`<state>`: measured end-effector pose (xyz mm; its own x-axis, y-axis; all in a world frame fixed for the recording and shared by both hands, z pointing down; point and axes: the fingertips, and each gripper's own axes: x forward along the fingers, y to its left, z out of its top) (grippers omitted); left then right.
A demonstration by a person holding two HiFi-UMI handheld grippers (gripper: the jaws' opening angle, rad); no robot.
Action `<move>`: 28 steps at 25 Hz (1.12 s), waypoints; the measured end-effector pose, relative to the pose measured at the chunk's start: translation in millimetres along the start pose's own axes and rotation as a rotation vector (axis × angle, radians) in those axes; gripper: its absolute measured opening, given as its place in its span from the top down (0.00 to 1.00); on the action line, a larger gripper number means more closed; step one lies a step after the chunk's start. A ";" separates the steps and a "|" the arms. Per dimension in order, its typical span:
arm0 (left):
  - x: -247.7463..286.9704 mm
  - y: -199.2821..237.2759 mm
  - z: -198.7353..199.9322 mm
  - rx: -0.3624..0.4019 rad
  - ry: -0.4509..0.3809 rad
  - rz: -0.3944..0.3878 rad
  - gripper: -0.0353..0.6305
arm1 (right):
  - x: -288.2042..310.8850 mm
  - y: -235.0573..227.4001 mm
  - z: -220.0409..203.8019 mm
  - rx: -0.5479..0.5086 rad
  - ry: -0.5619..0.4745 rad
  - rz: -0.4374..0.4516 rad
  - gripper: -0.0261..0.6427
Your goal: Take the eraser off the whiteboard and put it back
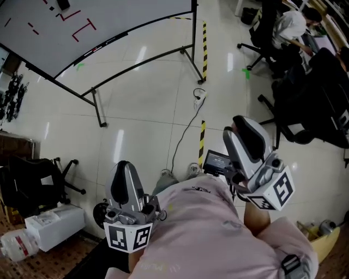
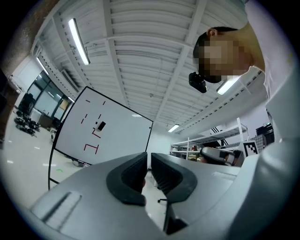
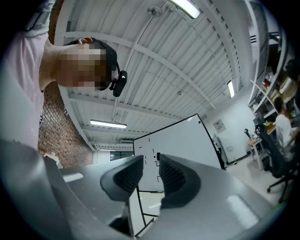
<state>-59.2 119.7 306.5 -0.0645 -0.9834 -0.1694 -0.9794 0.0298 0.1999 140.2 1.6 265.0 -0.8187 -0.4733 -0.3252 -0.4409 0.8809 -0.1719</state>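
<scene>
The whiteboard (image 1: 120, 16) stood on the floor (image 1: 147, 92) up ahead, over to the left. The eraser (image 2: 100, 125) sat on the whiteboard. Chairs (image 1: 305, 106) stood off to the right. A cable (image 1: 190, 124) lay on the floor between them.

A: What is the whiteboard (image 1: 109, 22) showing?
B: It's showing white with red line marks; the eraser (image 2: 100, 125) is looking black.
A: And the floor tape (image 1: 205, 38)?
B: It's running in yellow and black stripes. The shirt (image 1: 207, 234) is showing pale pink, the left gripper (image 2: 148, 161) grey with black pads (image 2: 129, 177).

Head view looks down; all 3 share whiteboard (image 1: 120, 19).
</scene>
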 end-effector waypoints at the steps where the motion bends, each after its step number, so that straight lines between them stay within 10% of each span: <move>1: -2.8 -0.4 -2.5 -0.007 0.014 -0.022 0.88 | -1.0 -0.2 0.2 -0.011 0.003 -0.013 0.81; 21: -9.0 -72.3 2.2 -0.079 0.045 -0.427 0.42 | -13.8 13.6 37.3 -0.169 -0.029 -0.042 0.75; 23: -9.0 -75.3 -10.2 -0.063 0.054 -0.366 0.50 | -32.4 8.5 38.7 -0.170 -0.041 -0.051 0.75; 25: -13.4 -76.4 -25.8 -0.066 0.073 -0.294 0.92 | -55.0 7.1 38.7 -0.171 -0.056 -0.051 0.75; 28: -14.4 -80.9 -29.7 -0.074 0.057 -0.279 0.94 | -69.6 7.8 42.4 -0.178 -0.077 -0.045 0.73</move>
<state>26.6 126.1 321.5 0.2181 -0.9603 -0.1738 -0.9411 -0.2541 0.2232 209.3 41.5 246.8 -0.7690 -0.5048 -0.3922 -0.5403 0.8411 -0.0232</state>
